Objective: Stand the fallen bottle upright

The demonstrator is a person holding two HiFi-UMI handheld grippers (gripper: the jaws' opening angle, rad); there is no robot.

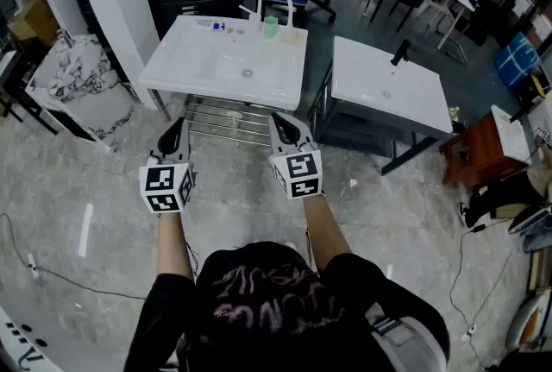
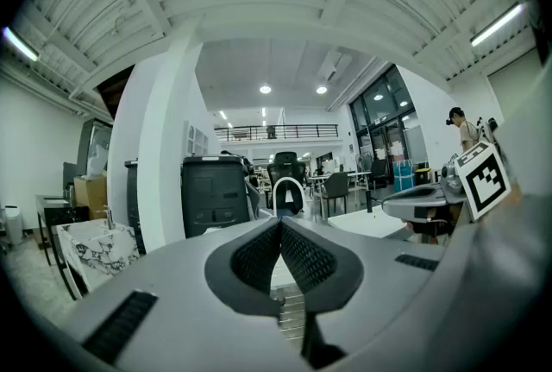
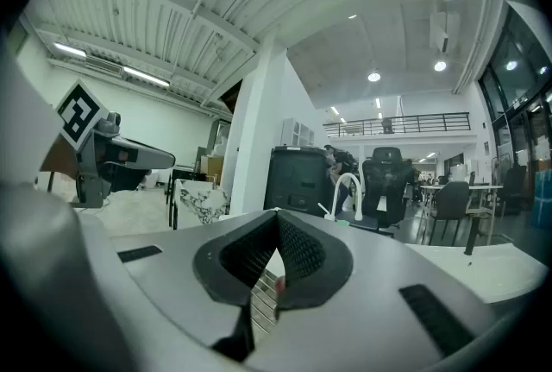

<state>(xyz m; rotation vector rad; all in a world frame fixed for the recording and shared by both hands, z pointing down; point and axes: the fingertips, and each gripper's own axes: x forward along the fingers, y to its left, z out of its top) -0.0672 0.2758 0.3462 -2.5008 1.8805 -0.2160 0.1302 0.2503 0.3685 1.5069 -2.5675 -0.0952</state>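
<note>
Ahead, open office: bottle (image 1: pixel 216 25) far back on the white surface (image 1: pixel 172 72), well beyond left tool (image 1: pixel 178 127) and right tool (image 1: pixel 281 124), both pressed together.

The left gripper (image 2: pixel 280 222) and the right gripper (image 3: pixel 276 213) are seen to be cased in matt grey plastic, and their pads (image 2: pixel 257 256) are lined with finely ribbed black rubber. The sink (image 1: pixel 172 72) is finished in glossy white ceramic, the rack (image 1: pixel 226 122) beneath it in bare metal, and the floor (image 1: pixel 86 180) in polished grey stone.
</note>
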